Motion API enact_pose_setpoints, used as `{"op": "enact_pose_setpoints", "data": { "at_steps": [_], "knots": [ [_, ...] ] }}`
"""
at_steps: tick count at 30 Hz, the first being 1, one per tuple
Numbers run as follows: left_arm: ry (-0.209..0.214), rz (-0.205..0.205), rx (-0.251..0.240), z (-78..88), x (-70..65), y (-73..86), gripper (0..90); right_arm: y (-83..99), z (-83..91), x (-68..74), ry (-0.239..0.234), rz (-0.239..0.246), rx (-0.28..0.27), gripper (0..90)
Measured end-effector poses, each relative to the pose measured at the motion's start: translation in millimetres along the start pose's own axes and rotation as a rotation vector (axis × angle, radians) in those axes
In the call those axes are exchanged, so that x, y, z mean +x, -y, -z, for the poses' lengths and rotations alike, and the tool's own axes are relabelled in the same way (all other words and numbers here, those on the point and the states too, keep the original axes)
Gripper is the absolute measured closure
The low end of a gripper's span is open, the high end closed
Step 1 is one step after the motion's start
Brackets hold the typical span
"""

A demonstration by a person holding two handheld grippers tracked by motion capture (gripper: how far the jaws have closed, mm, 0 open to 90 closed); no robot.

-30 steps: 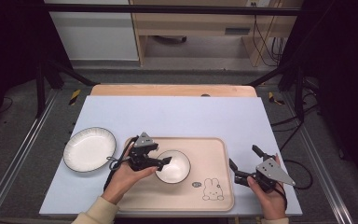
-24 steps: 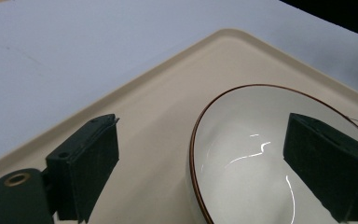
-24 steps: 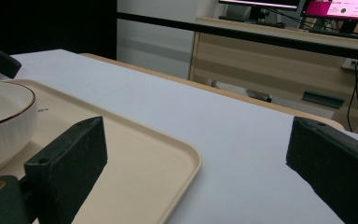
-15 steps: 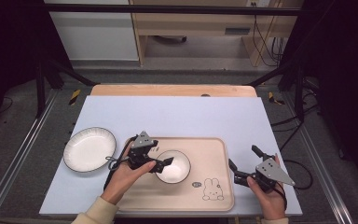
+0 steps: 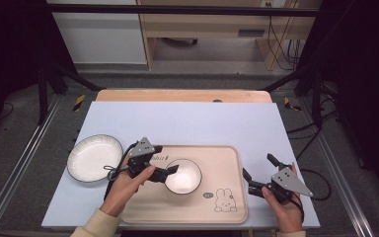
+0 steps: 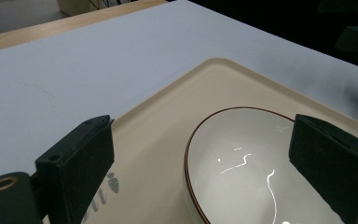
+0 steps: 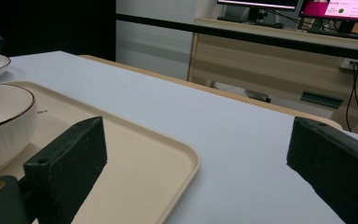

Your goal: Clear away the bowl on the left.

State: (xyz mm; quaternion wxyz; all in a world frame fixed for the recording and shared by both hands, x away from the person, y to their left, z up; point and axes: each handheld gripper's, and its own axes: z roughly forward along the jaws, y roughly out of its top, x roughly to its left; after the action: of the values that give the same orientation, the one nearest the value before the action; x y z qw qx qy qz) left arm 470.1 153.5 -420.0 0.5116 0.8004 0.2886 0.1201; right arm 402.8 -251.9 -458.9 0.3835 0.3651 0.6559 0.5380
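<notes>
Table [image 5: 197, 118]: it was covered by a pale blue-white sheet, with a strip of bare wood showing along the far edge.
Tray [image 5: 227, 207]: a beige tray lay on the near middle of the table, with a small rabbit drawing [image 5: 223, 198] at its near right corner.
Bowl [image 5: 183, 176]: a white bowl with a thin dark rim sat on the tray, left of the tray's centre.
Plate [image 5: 93, 157]: a white fluted plate rested on the sheet to the left of the tray, apart from it.
Left gripper [image 5: 170, 172]: held over the tray's left part, its jaws stood spread wide at the bowl's left rim; in the left gripper view the bowl [image 6: 256, 172] lay between the two jaws, with a gap on each side.
Right gripper [image 5: 257, 174]: it hung just beside the tray's right edge, jaws parted and holding nothing; the right gripper view showed the tray corner [image 7: 168, 163] between them.
</notes>
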Motion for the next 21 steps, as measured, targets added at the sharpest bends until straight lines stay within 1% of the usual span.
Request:
{"op": "enact_pose_setpoints", "data": {
  "at_steps": [7, 21],
  "knots": [
    [-0.008, 0.006, -0.022, 11.6, 6.4, 0.5, 6.5, -0.3, -0.1, 0.4, 0.0, 0.0, -0.001, 5.0],
    [-0.043, -0.008, -0.051, 31.5, 17.8, 7.2, 6.5, -0.6, 1.0, -0.7, 0.005, -0.003, -0.005, 4.9]
  ]
}}
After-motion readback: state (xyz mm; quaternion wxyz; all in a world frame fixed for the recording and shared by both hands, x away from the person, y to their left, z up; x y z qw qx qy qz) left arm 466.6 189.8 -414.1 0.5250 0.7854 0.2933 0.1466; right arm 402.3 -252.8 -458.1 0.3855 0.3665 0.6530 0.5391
